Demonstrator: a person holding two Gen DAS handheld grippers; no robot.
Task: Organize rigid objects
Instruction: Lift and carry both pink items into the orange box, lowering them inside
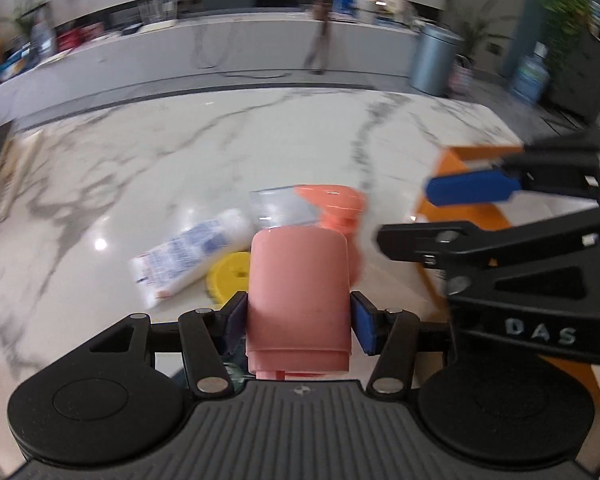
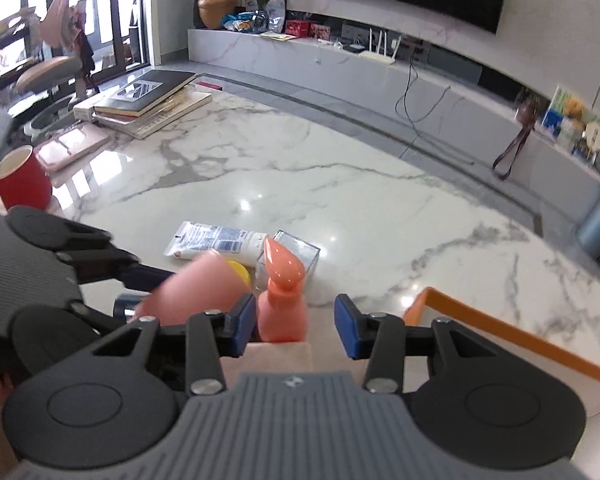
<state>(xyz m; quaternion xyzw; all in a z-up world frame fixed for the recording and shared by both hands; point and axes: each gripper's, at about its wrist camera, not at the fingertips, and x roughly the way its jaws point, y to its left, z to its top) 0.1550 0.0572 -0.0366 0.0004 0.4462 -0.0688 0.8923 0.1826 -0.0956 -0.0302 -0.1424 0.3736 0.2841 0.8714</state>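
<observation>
Two tongs: left tongs [image 1: 299, 317] clamping pink bottle [image 1: 298, 292], right tongs [image 2: 296, 323] wide beside orange tray [image 2: 512, 336].

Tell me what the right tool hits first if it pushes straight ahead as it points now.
Most likely the orange pump bottle, standing just ahead of the open right tool, toward its left pad. Depth is hard to judge in this view.

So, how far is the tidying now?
Nothing looks put away yet: the orange tray shows nothing inside in the part in view. In hand: the left claw is shut on a pink bottle. The right claw is open. Left on the table: the pump bottle, white tube, yellow disc, clear box.
</observation>
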